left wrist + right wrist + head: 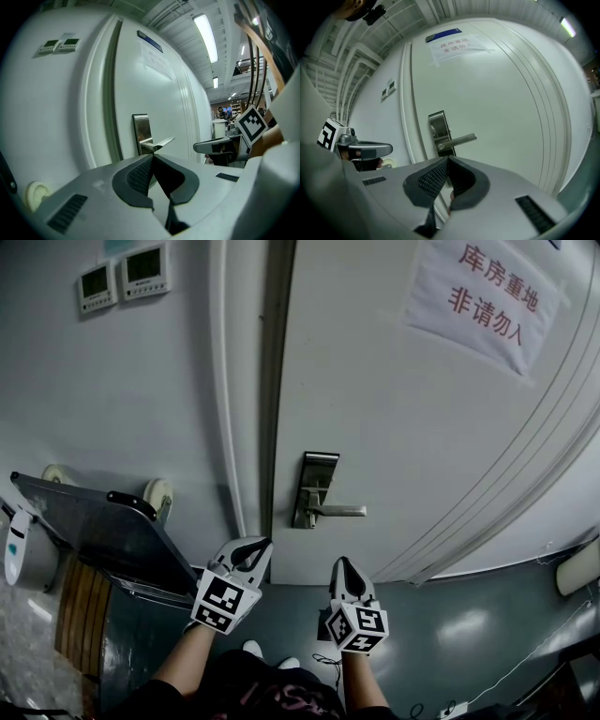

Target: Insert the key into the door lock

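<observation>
Storeroom entrance: door [422, 446] with no-entry sign [487, 296]

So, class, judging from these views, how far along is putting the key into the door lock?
Done: nothing yet; the lock plate and lever stand untouched. In hand: the left gripper and right gripper, both shut, point at the door, short of it; I can make out no key between either's jaws. Left: the whole approach and the insertion itself.

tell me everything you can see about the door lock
The door lock is a tall, upright rectangular plate of brushed silver metal, mounted on the white door near its left edge. A slim lever handle juts level to the right from its lower half. Nothing touches it.
</observation>
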Motion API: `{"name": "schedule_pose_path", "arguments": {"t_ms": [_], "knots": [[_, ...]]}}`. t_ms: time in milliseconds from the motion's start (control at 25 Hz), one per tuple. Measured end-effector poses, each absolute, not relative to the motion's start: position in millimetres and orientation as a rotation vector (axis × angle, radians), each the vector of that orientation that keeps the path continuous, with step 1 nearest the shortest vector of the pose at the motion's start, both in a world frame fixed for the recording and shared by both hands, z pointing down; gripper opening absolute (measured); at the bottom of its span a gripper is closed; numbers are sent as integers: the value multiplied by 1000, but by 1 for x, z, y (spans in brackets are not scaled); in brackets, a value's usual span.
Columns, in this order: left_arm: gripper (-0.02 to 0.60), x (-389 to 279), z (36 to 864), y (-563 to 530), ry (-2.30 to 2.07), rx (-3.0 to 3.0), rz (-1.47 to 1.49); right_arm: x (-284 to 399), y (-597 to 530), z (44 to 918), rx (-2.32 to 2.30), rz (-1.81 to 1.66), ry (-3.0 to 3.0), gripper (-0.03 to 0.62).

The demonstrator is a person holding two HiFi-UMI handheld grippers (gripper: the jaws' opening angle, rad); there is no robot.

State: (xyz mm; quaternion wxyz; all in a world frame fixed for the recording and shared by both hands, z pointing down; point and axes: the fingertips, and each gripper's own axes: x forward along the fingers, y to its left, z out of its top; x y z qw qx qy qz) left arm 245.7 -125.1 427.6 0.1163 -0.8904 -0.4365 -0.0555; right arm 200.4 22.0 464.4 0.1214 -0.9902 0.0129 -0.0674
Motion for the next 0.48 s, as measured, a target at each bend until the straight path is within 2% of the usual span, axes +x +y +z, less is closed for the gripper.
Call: {"name": "schedule_pose_path", "arguments": {"t_ms": [480], "knots": [[12, 250, 429, -126, -1260, -2645, -168, 203, 23, 464, -2913, -204, 64, 63]]}}
